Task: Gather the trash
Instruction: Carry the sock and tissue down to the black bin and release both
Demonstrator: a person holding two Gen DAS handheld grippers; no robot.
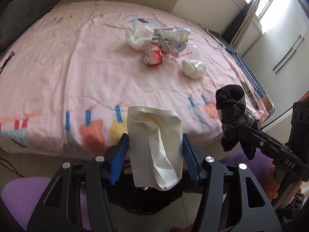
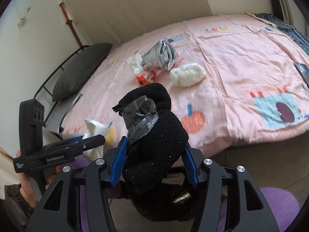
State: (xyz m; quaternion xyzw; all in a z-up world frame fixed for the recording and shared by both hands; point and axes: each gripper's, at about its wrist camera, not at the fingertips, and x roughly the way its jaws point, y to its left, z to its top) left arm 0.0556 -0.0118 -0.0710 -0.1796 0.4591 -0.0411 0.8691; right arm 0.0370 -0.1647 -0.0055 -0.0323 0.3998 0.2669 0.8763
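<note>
Two items held, one per gripper, both lifted off the bed [image 1: 58,61] near its front edge. Left gripper [image 1: 155,154]: fingers clamped on a crumpled white paper wrapper [image 1: 154,145], pads pressing its sides at mid-height. Right gripper [image 2: 154,158]: fingers clamped on a black fleece bundle [image 2: 154,145] with clear tape [image 2: 141,116] stuck across its upper part.

Handling, as judged: wrapper light, thin, crushable, no risk of breakage; grip across the bulk, not a loose flap. Fleece bundle soft, compressible, light; tape slick, so grip on the fabric below it, as at present.

Still on the bed, well apart from both grippers, clustered together: a white tissue wad [image 1: 137,34], a silver foil bag [image 1: 171,38], a red-and-white wrapper [image 1: 153,55] touching the foil bag, and a second white wad [image 1: 193,68] just beside them. All likely light and soft; foil probably slippery, so pinch at a crease.

Containers: a dark bag-like shape [image 1: 146,201] below the fingers at floor level; nature and contents impossible to tell.
</note>
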